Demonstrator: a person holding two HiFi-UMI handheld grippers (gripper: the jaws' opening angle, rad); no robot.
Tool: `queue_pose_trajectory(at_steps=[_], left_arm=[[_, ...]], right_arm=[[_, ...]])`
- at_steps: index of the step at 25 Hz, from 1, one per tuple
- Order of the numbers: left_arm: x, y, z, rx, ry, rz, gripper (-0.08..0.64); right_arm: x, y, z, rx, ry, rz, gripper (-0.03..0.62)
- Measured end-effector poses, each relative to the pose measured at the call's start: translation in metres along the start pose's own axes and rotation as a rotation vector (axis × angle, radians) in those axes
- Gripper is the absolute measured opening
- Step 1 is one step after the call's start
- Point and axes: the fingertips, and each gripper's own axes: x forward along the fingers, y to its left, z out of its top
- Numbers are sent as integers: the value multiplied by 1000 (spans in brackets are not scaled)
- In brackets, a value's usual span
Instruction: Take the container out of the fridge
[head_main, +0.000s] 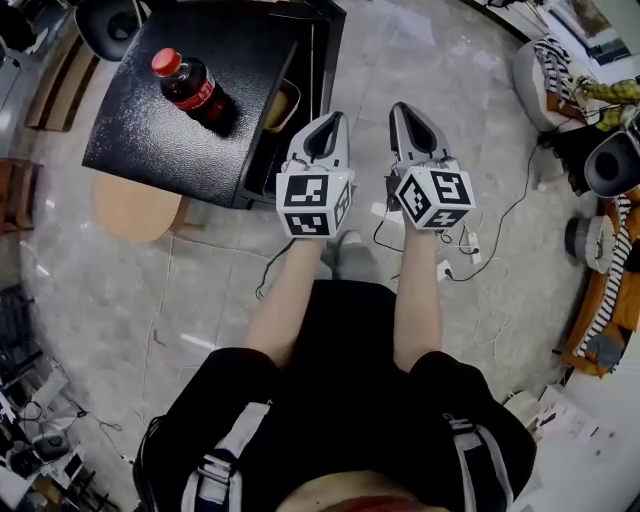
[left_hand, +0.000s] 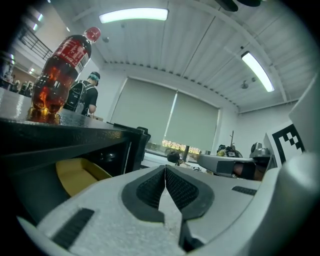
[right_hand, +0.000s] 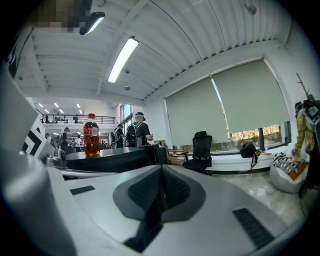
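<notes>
I hold my left tool (head_main: 326, 122) and my right tool (head_main: 406, 110) side by side in front of me, above the pale stone floor (head_main: 210, 290), both pointing toward the open side of the black fridge (head_main: 165, 135). The left tool's jaws are pressed together, the dark ribbed pads (left_hand: 152, 187) meeting at the tip with nothing between them. The right tool's jaws are also pressed together and carry nothing. Neither tool touches the fridge. The left one is just beside its open front and the right one is farther out over the floor.

The container (head_main: 283, 103) is yellow and sits inside the fridge, just behind the open edge (only a strip of it shows from above). In the left gripper view it (left_hand: 75, 175) lies under the fridge's black top, to the left of my closed jaws and apart from them.

A cola bottle (head_main: 195, 88) with a red cap stands upright on top of the fridge. The fridge rests on a round wooden stool (head_main: 135, 210). Loose cables (head_main: 480, 240) trail over the floor to my right.
</notes>
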Motion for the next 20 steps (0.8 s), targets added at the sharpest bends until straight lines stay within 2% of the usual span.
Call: queue_pose_trajectory(at_steps=[3,8,15,20], left_arm=[[0,2,-7,1,16,8,10],[-11,16,-18,-21,37,56,11],[-37,42,-34,-62,43,183,9],[-47,53,-39,-83,33,246,11]], right_arm=[[12,6,-12,-43,58,59,12],[38,32,-32,-93,142,214,12],[65,83,-59,-303,203,453,14],[80,115,-77,-456,246,586,17]])
